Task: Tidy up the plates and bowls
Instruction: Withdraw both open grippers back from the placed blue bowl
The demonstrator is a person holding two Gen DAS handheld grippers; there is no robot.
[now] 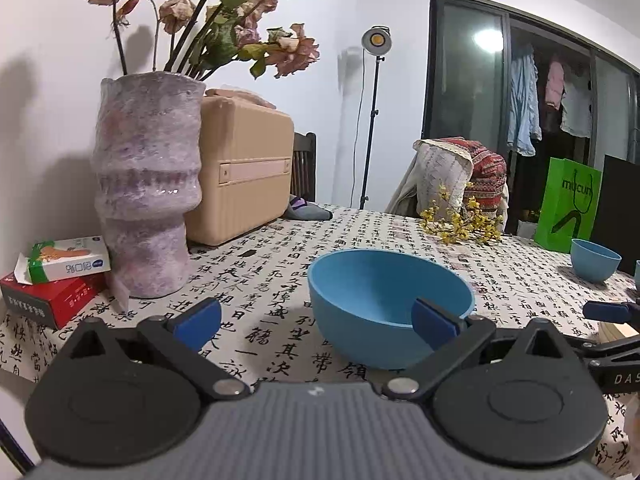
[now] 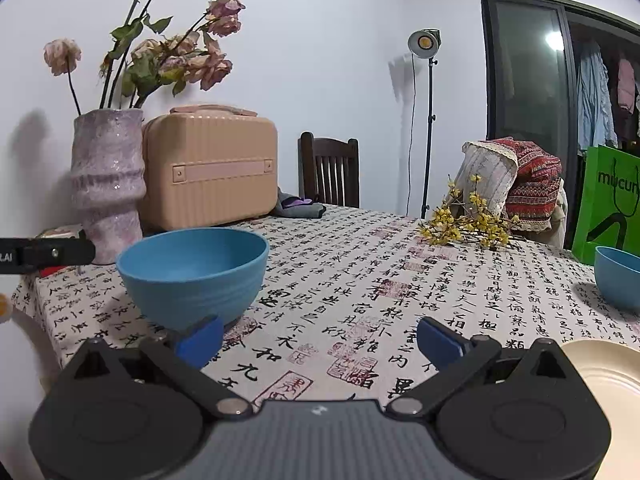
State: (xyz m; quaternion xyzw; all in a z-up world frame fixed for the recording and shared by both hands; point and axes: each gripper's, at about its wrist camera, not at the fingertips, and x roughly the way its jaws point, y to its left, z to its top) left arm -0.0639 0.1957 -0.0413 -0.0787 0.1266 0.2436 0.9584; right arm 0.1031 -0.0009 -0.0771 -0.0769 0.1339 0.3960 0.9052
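Table (image 2: 360, 264) with calligraphy cloth filled both views. Case (image 2: 208, 168) and vase (image 2: 106, 184) stood at 10 o'clock near the wall, green bag (image 2: 608, 208) at 3. Big blue bowl (image 1: 384, 304) sat upright on the cloth at 12 in the left view, its rim overlapping the left gripper's (image 1: 316, 320) right pad; jaws spread, holding nothing. Small bowl (image 1: 594, 260) at 2, well apart. Right gripper (image 2: 318, 340) spread wide, empty, over bare cloth. Cream plate (image 2: 604, 368) at 4.
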